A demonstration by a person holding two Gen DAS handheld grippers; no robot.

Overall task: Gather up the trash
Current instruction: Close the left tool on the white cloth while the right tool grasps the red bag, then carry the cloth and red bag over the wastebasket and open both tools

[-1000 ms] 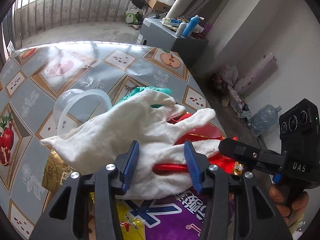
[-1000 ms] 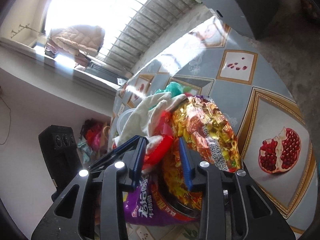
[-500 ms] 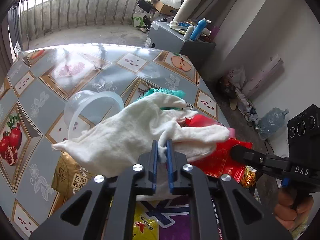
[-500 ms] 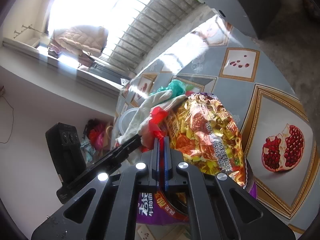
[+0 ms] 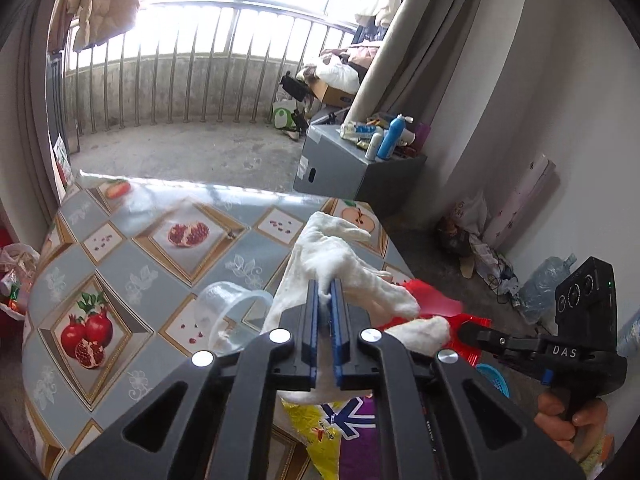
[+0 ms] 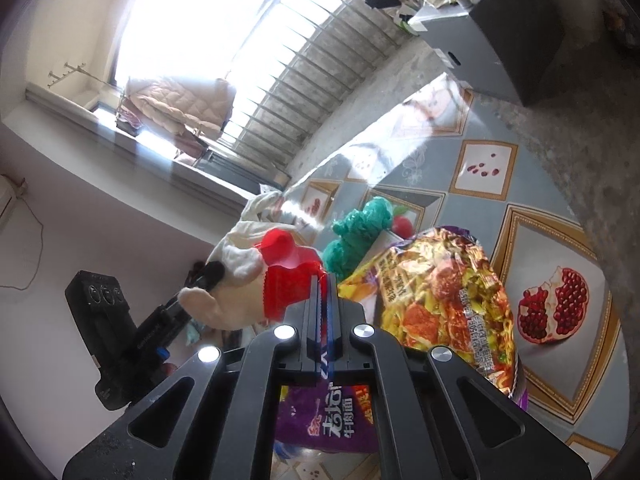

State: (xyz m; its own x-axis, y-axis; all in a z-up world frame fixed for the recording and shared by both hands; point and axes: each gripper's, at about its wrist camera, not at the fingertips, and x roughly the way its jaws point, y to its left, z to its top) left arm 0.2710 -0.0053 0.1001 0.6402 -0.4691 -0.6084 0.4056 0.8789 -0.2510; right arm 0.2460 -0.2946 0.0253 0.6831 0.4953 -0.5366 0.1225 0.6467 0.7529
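A: Since the earlier view, both pairs of tongs have closed and risen; the white cloth [image 5: 340, 264] is lifted off the tabletop [image 5: 132, 280].

B: Left tongs [image 5: 325, 292] pinch the cloth's fold; its long axis runs away from the camera, ends drooping.

A: Right tongs [image 6: 323, 284] pinch the red plastic bag [image 6: 286, 284], beside the noodle packet [image 6: 436, 300].
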